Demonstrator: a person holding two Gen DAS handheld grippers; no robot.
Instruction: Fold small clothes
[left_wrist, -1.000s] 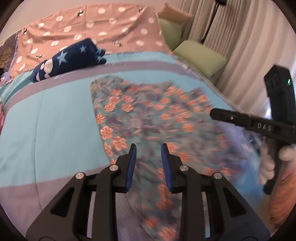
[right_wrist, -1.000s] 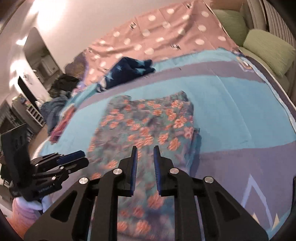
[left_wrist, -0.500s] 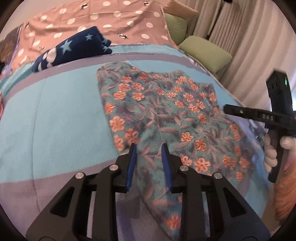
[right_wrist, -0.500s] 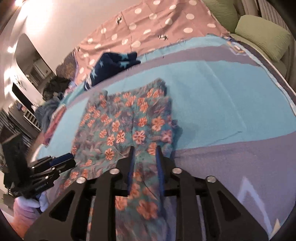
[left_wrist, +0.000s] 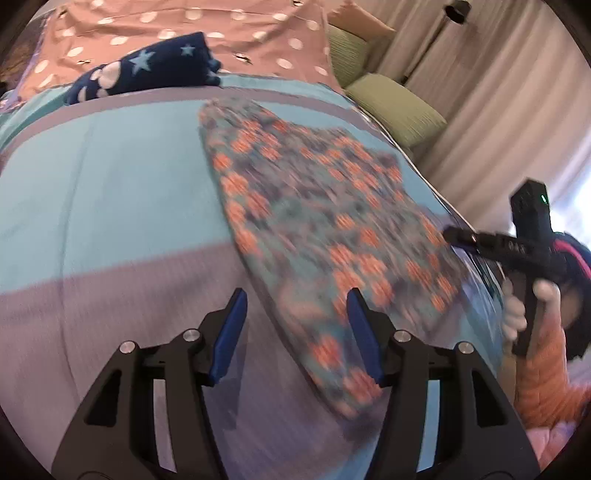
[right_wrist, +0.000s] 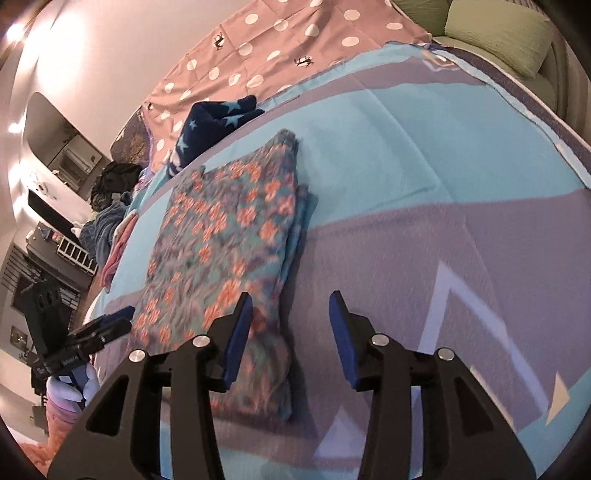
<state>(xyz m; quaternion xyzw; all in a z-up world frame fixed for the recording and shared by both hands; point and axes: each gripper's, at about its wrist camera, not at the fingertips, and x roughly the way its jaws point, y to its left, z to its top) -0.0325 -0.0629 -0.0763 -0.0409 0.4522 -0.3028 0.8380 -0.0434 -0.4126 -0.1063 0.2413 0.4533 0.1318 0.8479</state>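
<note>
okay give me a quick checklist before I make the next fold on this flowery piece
1. Left gripper empty: ok, jaws wide apart, nothing between them.
2. Right gripper empty: ok, jaws apart, the cloth's corner lies just under its left finger.
3. Floral garment released and lying on the bedspread: ok.
4. Garment flat: not ok, its right edge shows doubled layers and the near corner looks bunched.
5. Room around it: ok, the star-print cloth lies apart, farther up the bed.
6. Edges lined up: cannot tell, both views are motion-blurred.
</note>
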